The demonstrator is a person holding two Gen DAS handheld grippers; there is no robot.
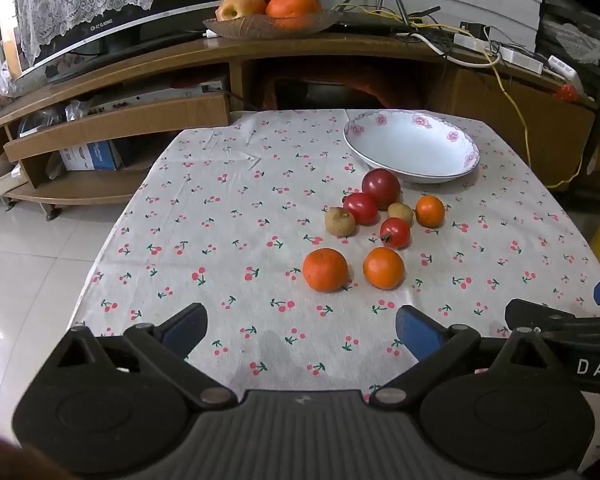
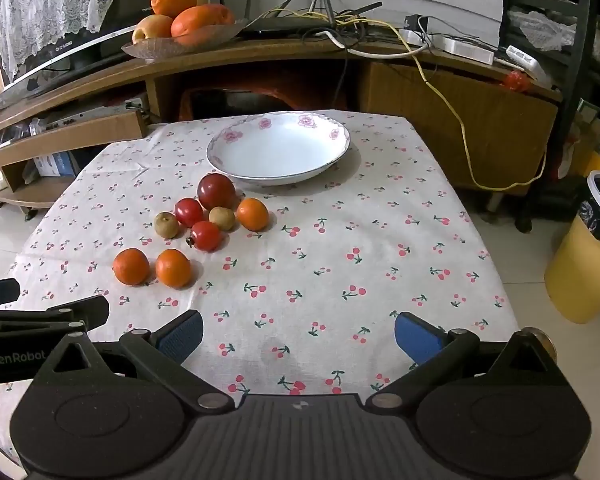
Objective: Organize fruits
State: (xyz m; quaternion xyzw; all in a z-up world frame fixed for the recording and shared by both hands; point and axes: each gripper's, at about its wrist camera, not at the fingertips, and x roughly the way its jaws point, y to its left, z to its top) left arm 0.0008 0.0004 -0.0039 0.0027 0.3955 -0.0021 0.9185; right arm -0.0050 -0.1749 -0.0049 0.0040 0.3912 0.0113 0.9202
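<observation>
Both your grippers gape wide and empty. The fruit cluster (image 1: 374, 226) lies ahead-right of your left gripper (image 1: 300, 330) and far ahead-left of your right gripper (image 2: 298, 332); left is nearer.

A long curved wooden media cabinet (image 1: 148, 60) is standing on glossy pale floor tiles (image 1: 28, 264); daylight is possibly entering from the left.

Both rigs are the same build: chunky matte black plastic, two round pivot housings on each, linked arms with silver rivet-style pins, and a ribbed grey-black centre block with a tiny light mark. The left gripper (image 1: 300, 330) has blue fingertips (image 1: 418, 334); so does the right gripper (image 2: 299, 334). White "GenRobot" lettering shows on the left one's side, "DAS" on the right one's.
</observation>
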